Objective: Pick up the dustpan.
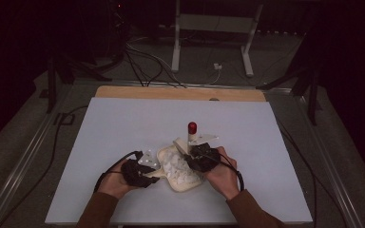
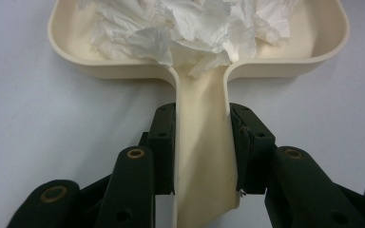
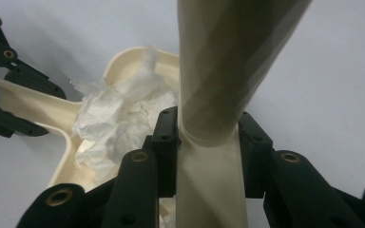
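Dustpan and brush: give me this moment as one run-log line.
left gripper: shut on dustpan handle | right gripper: shut on brush handle | crumpled paper: in dustpan | dustpan: on table

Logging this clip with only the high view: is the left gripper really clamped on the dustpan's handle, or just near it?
Observer: Clamped; the left gripper has both jaws pressed against the sides of the dustpan handle.
Operator: The white stuff in it?
Observer: It's crumpled paper, heaped toward the handle end.
Operator: And the right gripper?
Observer: The right gripper is shut on a cream handle, right by the pan.
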Demonstrator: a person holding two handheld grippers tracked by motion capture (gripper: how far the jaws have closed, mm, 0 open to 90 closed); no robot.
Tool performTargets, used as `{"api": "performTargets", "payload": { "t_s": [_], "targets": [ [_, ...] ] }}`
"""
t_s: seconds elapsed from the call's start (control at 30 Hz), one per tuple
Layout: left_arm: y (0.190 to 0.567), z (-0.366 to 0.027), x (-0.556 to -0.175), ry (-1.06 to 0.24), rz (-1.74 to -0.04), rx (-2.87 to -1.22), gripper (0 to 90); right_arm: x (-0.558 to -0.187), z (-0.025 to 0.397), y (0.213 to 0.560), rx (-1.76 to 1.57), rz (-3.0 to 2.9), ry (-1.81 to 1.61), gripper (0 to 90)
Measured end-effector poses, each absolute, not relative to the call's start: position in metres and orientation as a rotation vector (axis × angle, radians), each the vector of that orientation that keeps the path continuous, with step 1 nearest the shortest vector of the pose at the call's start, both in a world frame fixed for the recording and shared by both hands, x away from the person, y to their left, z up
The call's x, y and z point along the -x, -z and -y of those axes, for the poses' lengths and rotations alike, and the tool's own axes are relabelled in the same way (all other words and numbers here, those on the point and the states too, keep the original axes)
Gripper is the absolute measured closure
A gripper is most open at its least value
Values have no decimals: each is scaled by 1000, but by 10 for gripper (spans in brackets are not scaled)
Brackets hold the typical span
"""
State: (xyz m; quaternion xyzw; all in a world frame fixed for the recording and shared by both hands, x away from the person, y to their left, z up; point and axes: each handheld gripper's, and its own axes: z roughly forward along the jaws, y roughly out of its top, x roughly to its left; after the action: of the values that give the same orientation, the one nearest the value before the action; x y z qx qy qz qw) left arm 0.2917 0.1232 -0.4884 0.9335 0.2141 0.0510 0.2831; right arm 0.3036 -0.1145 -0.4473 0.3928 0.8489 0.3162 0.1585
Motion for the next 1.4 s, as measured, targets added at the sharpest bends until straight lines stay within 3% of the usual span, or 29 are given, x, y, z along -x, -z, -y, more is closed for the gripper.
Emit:
{"api": "performTargets", "payload": {
  "t_s": [1.4],
  "targets": [
    [504,-124,-282,-206,-657,-2398,663,-303,102,448,-1097,-2467,-923,664]
  ]
}}
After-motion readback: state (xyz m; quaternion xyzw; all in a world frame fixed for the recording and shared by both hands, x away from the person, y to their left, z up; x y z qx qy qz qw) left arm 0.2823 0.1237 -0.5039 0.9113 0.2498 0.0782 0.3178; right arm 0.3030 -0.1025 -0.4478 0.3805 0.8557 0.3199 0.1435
